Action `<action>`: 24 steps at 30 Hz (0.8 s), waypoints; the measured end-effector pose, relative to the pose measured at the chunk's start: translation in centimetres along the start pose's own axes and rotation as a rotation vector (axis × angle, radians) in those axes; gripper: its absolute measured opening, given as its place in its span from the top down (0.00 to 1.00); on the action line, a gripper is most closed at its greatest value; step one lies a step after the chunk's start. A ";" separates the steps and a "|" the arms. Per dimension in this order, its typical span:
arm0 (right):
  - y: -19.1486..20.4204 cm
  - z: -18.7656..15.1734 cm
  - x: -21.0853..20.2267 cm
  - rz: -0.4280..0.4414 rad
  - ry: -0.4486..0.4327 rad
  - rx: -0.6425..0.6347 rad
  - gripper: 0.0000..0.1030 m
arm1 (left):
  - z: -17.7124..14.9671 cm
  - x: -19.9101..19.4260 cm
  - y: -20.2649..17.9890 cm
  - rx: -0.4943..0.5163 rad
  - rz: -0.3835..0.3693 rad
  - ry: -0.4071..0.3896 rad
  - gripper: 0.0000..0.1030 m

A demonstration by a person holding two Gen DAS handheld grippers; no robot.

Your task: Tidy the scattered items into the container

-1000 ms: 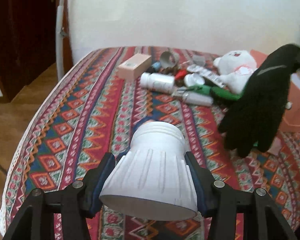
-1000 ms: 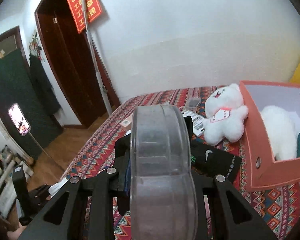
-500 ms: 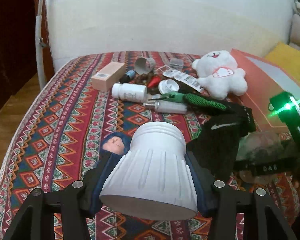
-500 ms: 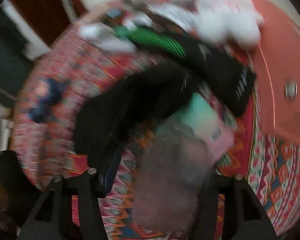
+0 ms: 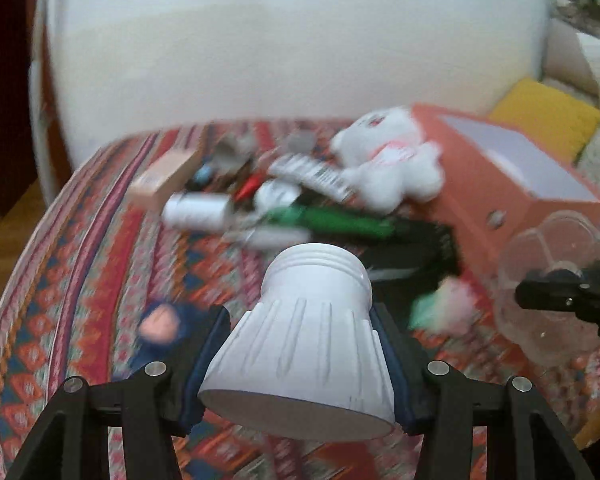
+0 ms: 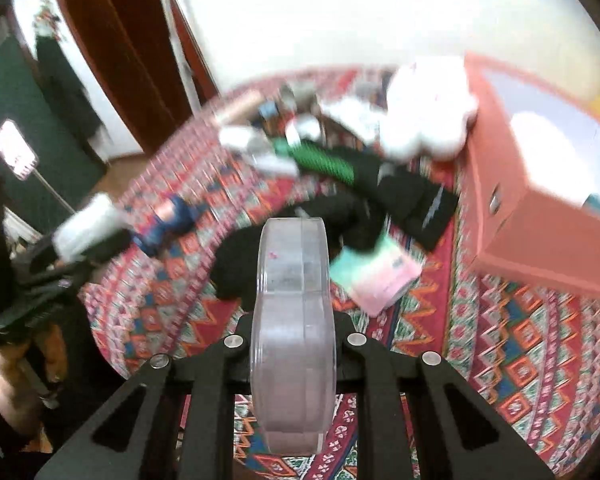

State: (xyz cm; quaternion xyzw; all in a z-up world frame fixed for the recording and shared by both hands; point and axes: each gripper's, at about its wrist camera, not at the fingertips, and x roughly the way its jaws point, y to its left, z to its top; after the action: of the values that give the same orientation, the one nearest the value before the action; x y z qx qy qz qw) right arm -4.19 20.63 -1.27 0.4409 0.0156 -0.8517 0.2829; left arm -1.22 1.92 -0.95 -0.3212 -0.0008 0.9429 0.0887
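Currently left tool (image 5: 300,344) pinched a white ribbed plastic funnel-shaped cap (image 5: 300,360), right tool (image 6: 294,320) was closing on a clear flat plastic case (image 6: 292,320), both short of the orange cardboard box (image 6: 540,208); edge-held, the case could slip.

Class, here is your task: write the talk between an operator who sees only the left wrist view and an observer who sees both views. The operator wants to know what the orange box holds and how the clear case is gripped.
Operator: I see only a white inner wall. Is anything in the orange box?
Observer: Yes. The right wrist view shows the orange box with a white fluffy thing lying inside.
Operator: How does the clear case sit in the right gripper?
Observer: Edge-on. The clear case stands upright between the fingers of the right gripper, whose jaws are closing on it.
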 end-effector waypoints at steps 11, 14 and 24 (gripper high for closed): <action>-0.8 3.5 -11.6 -0.301 -0.359 -0.034 0.82 | 10.3 -1.8 -11.7 0.178 -0.100 -0.182 0.42; -3.1 5.3 -13.9 -0.424 -0.431 0.002 0.82 | 13.7 -0.5 -15.1 0.202 -0.159 -0.189 0.42; -20.7 11.0 -17.7 -0.610 -0.575 0.385 0.82 | 20.3 10.5 -26.8 0.267 -0.270 -0.098 0.41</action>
State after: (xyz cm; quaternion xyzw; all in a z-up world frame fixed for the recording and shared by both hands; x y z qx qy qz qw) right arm -14.56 43.23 14.28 0.2067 -0.0929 -0.9711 -0.0750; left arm -17.22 31.21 10.34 -0.2573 0.0768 0.9287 0.2558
